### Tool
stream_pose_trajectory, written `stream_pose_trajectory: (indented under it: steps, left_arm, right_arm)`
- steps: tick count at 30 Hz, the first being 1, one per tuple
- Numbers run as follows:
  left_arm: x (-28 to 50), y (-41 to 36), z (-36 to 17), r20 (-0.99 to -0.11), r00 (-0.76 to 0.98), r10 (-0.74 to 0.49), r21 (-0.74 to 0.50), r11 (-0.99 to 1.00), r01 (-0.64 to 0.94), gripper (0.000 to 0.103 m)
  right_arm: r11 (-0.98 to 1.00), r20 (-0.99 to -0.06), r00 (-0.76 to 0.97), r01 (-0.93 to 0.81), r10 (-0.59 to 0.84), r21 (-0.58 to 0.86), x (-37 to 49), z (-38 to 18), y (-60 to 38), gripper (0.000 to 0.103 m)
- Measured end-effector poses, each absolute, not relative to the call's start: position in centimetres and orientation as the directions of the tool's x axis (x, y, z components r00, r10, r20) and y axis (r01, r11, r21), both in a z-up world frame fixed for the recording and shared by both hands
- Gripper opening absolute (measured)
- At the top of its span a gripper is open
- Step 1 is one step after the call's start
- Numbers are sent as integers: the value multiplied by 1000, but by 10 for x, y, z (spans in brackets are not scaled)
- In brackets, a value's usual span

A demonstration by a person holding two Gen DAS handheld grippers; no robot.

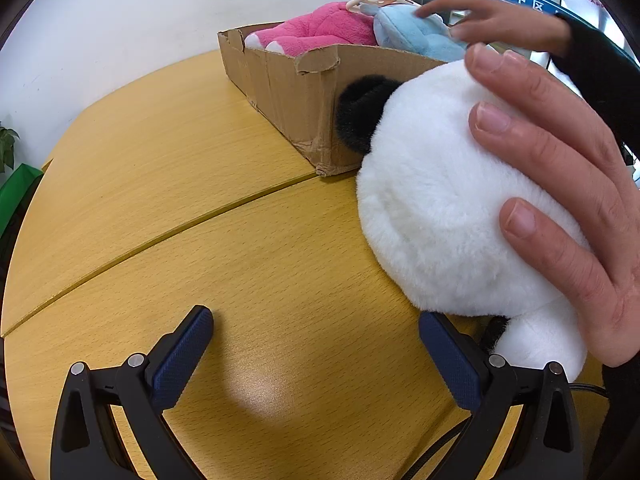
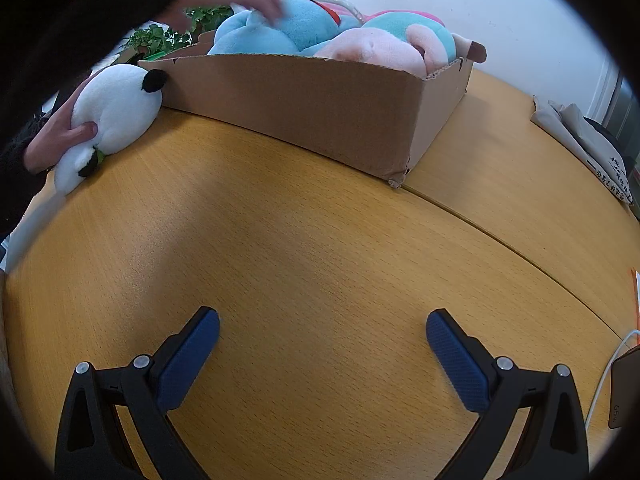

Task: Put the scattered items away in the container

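Observation:
A white plush panda (image 1: 448, 200) with a black ear lies on the wooden table against the cardboard box (image 1: 296, 92), held down by a bare hand (image 1: 560, 184). It also shows at the far left of the right wrist view (image 2: 116, 108). The box (image 2: 320, 108) holds a pink plush (image 1: 316, 28), a light blue plush (image 2: 280, 28) and a pale pink plush (image 2: 376, 50). Another hand (image 1: 500, 20) touches the blue plush. My left gripper (image 1: 316, 344) is open and empty, its right finger just under the panda. My right gripper (image 2: 322, 348) is open and empty over bare table.
The tabletop (image 2: 320, 248) has a curved seam. A grey cloth bag (image 2: 580, 144) lies at the right edge, a white cable and dark device (image 2: 624, 384) at the lower right. Green plants (image 2: 160, 38) stand behind the box. A dark sleeve (image 2: 60, 32) covers the upper left.

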State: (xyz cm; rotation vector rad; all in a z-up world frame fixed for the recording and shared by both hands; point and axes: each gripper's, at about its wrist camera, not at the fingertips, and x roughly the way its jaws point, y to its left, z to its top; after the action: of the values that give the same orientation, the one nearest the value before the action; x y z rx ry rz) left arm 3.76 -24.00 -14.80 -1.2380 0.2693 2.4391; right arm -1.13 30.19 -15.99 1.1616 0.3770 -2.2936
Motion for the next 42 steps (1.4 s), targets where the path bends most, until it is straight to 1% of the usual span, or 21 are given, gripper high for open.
stream_pose_trajectory:
  steps: [42]
  left_arm:
    - [34, -243, -147, -807, -532, 257, -7, -904, -427, 103]
  right_arm:
    - [-816, -807, -485, 578, -335, -8, -11, -160, 303, 103]
